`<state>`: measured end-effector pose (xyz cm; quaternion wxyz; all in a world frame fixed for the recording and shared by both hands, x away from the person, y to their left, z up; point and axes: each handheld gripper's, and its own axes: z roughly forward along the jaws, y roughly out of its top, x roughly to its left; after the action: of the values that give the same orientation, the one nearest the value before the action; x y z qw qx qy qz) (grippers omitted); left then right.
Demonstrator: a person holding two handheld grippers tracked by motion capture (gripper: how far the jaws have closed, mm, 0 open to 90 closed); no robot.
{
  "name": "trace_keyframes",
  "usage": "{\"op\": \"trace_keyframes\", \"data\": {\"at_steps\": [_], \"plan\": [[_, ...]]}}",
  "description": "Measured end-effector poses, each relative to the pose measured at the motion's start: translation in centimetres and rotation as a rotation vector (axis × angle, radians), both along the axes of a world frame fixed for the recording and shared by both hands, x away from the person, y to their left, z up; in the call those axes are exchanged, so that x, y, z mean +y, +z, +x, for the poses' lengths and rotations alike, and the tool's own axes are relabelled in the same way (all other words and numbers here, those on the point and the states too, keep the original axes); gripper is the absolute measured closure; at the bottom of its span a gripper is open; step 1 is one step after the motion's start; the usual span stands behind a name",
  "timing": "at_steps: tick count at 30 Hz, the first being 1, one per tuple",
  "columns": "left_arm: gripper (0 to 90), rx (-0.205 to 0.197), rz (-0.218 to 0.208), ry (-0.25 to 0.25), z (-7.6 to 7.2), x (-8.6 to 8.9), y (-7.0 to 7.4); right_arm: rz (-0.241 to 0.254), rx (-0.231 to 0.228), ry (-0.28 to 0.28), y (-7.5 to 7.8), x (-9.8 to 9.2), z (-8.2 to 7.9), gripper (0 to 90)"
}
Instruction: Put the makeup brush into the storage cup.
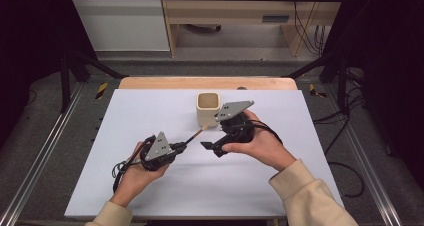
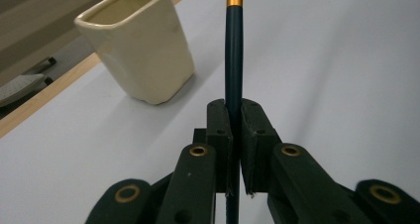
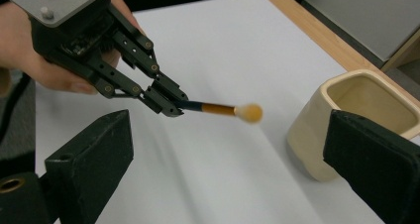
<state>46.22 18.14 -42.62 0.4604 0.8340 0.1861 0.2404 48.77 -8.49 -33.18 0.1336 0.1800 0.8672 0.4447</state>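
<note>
A small brush (image 1: 195, 135) has a dark handle (image 2: 234, 50), a gold ferrule and a pale round tuft (image 3: 249, 112). My left gripper (image 1: 184, 145) is shut on the handle (image 3: 195, 105), so the brush sticks out toward a cream square cup (image 1: 208, 108). In the left gripper view the jaws (image 2: 234, 110) pinch the handle, with the cup (image 2: 143, 50) upright at the upper left. My right gripper (image 1: 212, 147) hovers just right of the brush, in front of the cup. Its jaws (image 3: 233, 135) stand wide open with nothing between the pads; the cup (image 3: 317, 135) is beside its right jaw.
A white board (image 1: 150, 186) covers the wooden table (image 1: 150, 82). Dark frame rails run along both sides, and cables lie on the floor at the right (image 1: 345, 116). A cable trails from the left gripper (image 1: 119, 170).
</note>
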Motion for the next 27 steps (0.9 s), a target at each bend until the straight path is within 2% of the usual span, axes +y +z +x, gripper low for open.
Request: {"op": "trace_keyframes", "data": {"at_steps": [2, 4, 5, 6, 8, 10, 12, 13, 15, 17, 19, 22, 24, 27], "plan": [[83.7, 0.000, -0.020, 0.027, 0.1, 0.4, 0.1, 0.030, 0.012, -0.019, -0.3, -0.4, 0.2, 6.0], [83.6, 0.004, -0.051, 0.048, 0.2, 0.9, 0.1, 0.058, 0.003, -0.037, -0.7, -0.9, 0.1, 6.1], [83.6, 0.002, -0.061, 0.058, 0.1, 1.1, 0.1, 0.096, 0.007, -0.053, -1.2, -1.2, 0.0, 6.5], [83.6, 0.001, -0.072, 0.064, 0.1, 1.3, 0.1, 0.096, 0.007, -0.053, -1.2, -1.2, 0.0, 6.5], [83.6, -0.002, -0.107, 0.070, 0.0, 1.5, 0.1, 0.131, 0.006, -0.078, -1.7, -1.6, -0.2, 7.1], [83.6, -0.007, -0.109, 0.076, -0.1, 1.6, 0.2, 0.173, 0.001, -0.106, -2.6, -2.1, -0.7, 7.0], [83.7, -0.013, -0.127, 0.078, -0.2, 1.5, 0.4, 0.183, -0.004, -0.115, -2.8, -2.2, -0.9, 7.4], [83.6, -0.014, -0.151, 0.081, -0.2, 1.4, 0.5, 0.201, -0.016, -0.132, -3.3, -2.4, -1.2, 7.7], [83.6, -0.014, -0.164, 0.081, -0.3, 1.3, 0.6, 0.213, -0.022, -0.142, -3.5, -2.5, -1.3, 8.7], [83.6, -0.023, -0.172, 0.083, -0.3, 1.0, 0.6, 0.260, -0.039, -0.169, -4.2, -2.8, -1.4, 12.8], [83.6, -0.022, -0.169, 0.076, -0.4, 0.6, 0.5, 0.286, -0.037, -0.180, -4.6, -2.9, -1.3, 14.4], [83.6, -0.017, -0.172, 0.069, -0.6, 0.1, 0.3, 0.301, -0.029, -0.192, -5.0, -2.9, -1.3, 14.5], [83.6, 0.000, -0.192, 0.060, -0.7, -0.3, 0.2, 0.270, -0.034, -0.198, -5.3, -2.8, -1.3, 13.2], [83.6, 0.014, -0.210, 0.047, -0.9, -1.0, 0.1, 0.298, -0.021, -0.219, -5.4, -2.9, -1.3, 13.6]]}}
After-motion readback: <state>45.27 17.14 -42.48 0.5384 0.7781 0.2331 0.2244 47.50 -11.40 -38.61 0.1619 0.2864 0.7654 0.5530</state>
